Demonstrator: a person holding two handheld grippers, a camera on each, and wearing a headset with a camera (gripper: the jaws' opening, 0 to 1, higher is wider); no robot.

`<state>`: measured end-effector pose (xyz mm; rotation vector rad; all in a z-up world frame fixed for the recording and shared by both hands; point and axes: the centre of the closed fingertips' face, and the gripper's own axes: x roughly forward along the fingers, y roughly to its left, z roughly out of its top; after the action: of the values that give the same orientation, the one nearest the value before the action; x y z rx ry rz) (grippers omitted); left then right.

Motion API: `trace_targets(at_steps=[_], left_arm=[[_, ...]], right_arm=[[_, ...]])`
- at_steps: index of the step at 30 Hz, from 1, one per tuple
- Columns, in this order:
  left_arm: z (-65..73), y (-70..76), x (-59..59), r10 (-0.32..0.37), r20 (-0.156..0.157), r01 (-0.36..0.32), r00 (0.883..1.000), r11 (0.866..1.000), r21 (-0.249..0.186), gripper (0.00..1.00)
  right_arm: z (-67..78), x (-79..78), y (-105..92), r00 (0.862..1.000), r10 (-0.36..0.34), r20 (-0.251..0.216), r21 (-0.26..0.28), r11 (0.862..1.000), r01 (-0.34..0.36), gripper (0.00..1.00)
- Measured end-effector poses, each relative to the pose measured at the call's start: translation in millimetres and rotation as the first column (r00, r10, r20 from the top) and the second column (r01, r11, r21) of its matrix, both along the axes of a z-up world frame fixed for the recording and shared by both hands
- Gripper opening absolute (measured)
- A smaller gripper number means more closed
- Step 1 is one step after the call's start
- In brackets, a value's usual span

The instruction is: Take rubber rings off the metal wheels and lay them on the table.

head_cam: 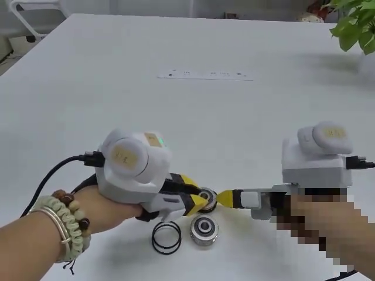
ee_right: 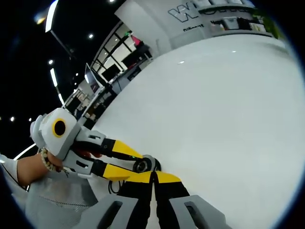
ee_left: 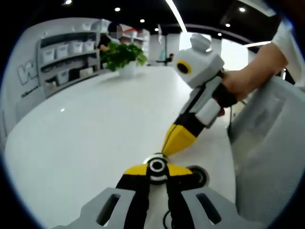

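My left gripper (head_cam: pixel 203 201) is shut on a small metal wheel (head_cam: pixel 208 195) and holds it just above the white table (head_cam: pixel 193 129). In the left gripper view the wheel (ee_left: pixel 157 165) sits between the yellow jaws of the left gripper (ee_left: pixel 157 171). My right gripper (head_cam: pixel 221 199) comes in from the right, jaws shut, tips at the wheel's rim where a black rubber ring (ee_right: pixel 155 166) sits. Black loose rubber rings (head_cam: pixel 166 237) lie in front, beside a second wheel (head_cam: pixel 204 229) that lies flat.
A white power strip (head_cam: pixel 205 74) lies across the far middle of the table. A green plant (head_cam: pixel 354 23) stands at the far right corner and a chair (head_cam: pixel 35 14) at the far left. A black cable (head_cam: pixel 53 172) trails from the left gripper.
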<state>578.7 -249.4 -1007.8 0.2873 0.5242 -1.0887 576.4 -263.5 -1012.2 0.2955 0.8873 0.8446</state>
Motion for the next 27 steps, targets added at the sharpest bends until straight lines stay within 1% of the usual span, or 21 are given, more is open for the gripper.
trace_targets(at_steps=[1,2,5,10,12,18,27], left_arm=[[-0.1,0.2,0.1,0.0,0.002,0.0,1.0,1.0,-0.002,0.13],[-0.1,0.2,0.0,-0.003,0.006,0.003,1.0,1.0,-0.004,0.13],[0.4,0.1,-0.3,-0.001,0.009,0.001,1.0,1.0,-0.01,0.13],[0.4,0.2,-0.1,0.002,0.009,-0.002,1.0,1.0,-0.014,0.13],[0.6,0.3,0.0,0.003,0.008,-0.003,1.0,1.0,-0.014,0.13],[0.7,0.4,0.0,0.005,0.009,-0.005,1.0,1.0,-0.014,0.13],[0.9,1.2,0.2,0.01,0.007,-0.01,1.0,1.0,-0.016,0.13]], right_arm=[[0.7,-0.4,1.3,1.0,-0.004,-0.007,0.001,1.0,0.004,0.0],[1.0,-1.3,1.9,1.0,0.003,0.003,-0.009,1.0,-0.003,0.0],[1.3,-1.7,1.9,1.0,0.004,0.003,-0.009,1.0,-0.004,0.0],[2.6,-2.5,3.4,1.0,0.004,0.004,-0.013,1.0,-0.004,0.0],[2.9,-2.6,4.0,1.0,-0.003,-0.002,-0.009,1.0,0.003,0.0],[3.7,-4.4,5.9,0.999,0.019,0.027,-0.027,0.999,-0.019,0.0],[5.3,-4.2,7.9,0.999,0.029,0.038,-0.021,0.999,-0.029,0.0]])
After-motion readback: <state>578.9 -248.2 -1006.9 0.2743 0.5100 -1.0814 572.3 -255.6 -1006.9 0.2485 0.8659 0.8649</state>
